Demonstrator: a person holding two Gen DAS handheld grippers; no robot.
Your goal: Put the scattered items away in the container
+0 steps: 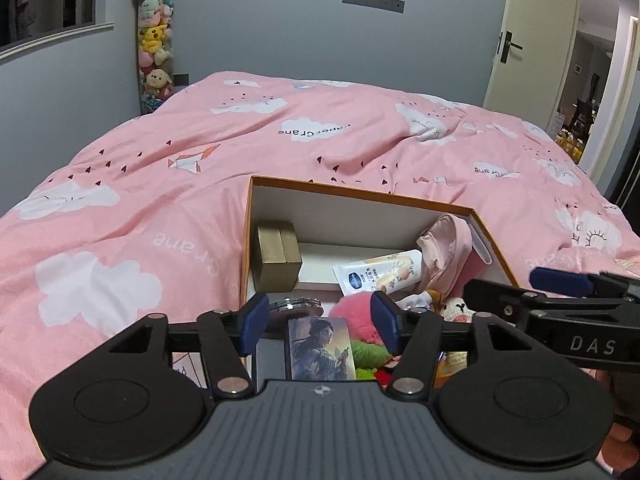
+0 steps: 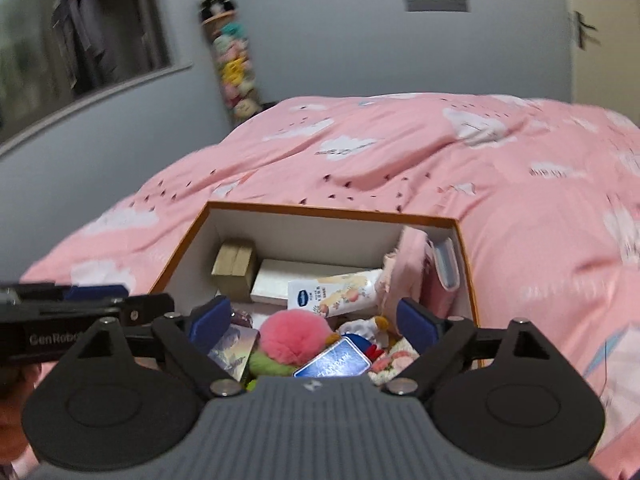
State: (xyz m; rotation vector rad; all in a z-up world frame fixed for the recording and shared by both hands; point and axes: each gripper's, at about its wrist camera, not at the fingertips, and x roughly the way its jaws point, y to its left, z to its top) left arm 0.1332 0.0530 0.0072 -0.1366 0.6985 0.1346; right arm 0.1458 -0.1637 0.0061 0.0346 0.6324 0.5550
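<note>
Setting: bed [image 1: 160, 184] under a pink quilt with white clouds; grey wall behind.
Container: orange-rimmed box [image 1: 360, 194] with white inside walls, sitting open on the quilt, just ahead of both tools.
Far left corner of box: small gold box [image 1: 278, 256], upright against the wall.
Middle: lotion tube [image 1: 380, 274] lying tilted, its cap end against a pink pouch [image 1: 444, 248] leaning on the right wall.
Near end: pink fluffy ball [image 2: 292, 338], a picture card [image 1: 322, 350], a blue tin [image 2: 334, 360], small knitted toys; all heaped and touching.
Left tool [image 1: 320, 322]: jaws spread, nothing pinched; picture card shows in the gap below, untouched by the pads.
Right tool [image 2: 314, 322]: jaws spread wide over the near heap, gripping nothing.
Quilt around box: no loose items visible in either view.
Image quality: right wrist view blurred.
</note>
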